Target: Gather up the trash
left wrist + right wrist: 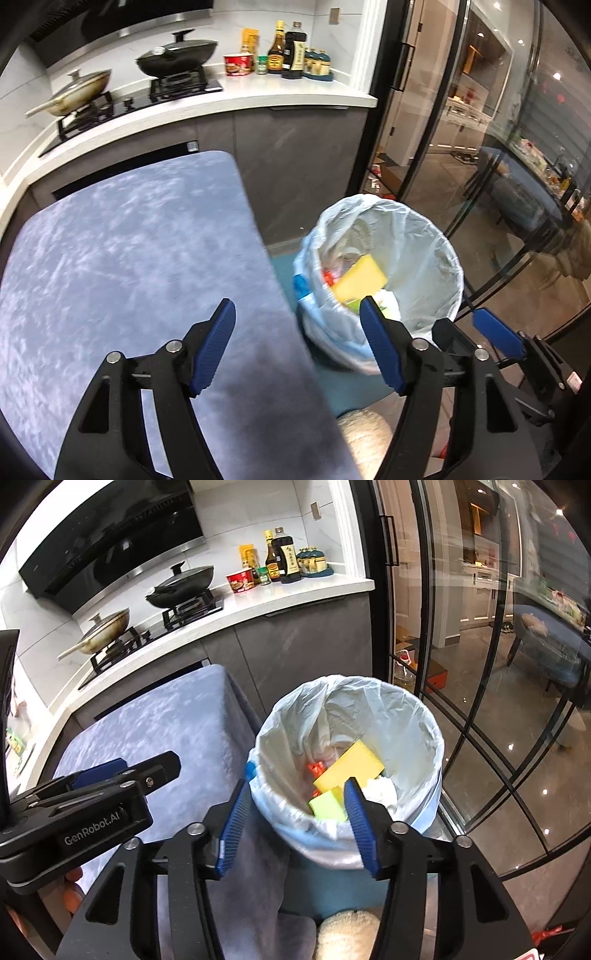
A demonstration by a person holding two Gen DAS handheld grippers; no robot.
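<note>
Gaping tools (295,794) above trash bin (424,716)

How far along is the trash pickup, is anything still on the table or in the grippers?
Done: a yellow packet, a green piece and crumpled white paper lie in the lined bin.
In hand: nothing. The left gripper and right gripper both stand open and empty.
Left: the visible part of the blue table cover shows no trash; its near edge is hidden behind the fingers.

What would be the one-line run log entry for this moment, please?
left tool: open, empty | right tool: open, empty | bin: holds yellow sponge, white paper | table: bare
</note>
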